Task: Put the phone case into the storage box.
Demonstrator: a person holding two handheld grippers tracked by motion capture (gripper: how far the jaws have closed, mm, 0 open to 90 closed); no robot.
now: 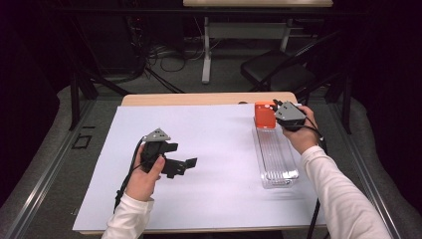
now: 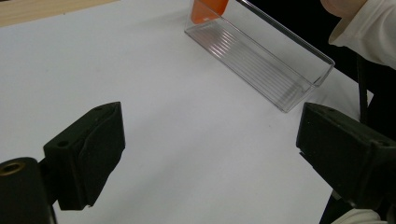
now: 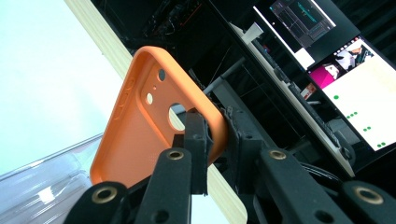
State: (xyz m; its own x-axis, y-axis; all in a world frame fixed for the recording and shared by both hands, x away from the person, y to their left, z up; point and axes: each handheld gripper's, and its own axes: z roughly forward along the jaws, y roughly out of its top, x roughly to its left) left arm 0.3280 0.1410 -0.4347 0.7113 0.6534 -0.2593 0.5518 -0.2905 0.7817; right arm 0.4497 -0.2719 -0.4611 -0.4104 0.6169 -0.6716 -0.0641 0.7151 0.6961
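Your right claw (image 3: 215,140) is clamped on the edge of an orange phone case (image 3: 154,121), near its camera cut-outs; the case hangs above the far end of a clear plastic tray (image 1: 276,157) that lies lengthwise along the right side of the bench (image 1: 199,98); in the high view the phone case (image 1: 264,114) sits at the tray's far end, just beside your right hand (image 1: 297,130); whether its lower edge already touches the tray cannot be told. Your left claw (image 2: 210,140) stands wide open and holds nothing; it hovers over the white sheet (image 1: 199,164), well apart from the tray (image 2: 261,60).

Risks, as judged from this pose: the grip takes only a narrow strip of rim, so the soft case may twist or slip out between the jaws if it brushes the tray wall; the tray is light and nothing steadies it, so a push from the case could slide or tip it toward the bench edge; a tilted case may catch on the rim and rest across it rather than settle inside; releasing too high would let it bounce out.
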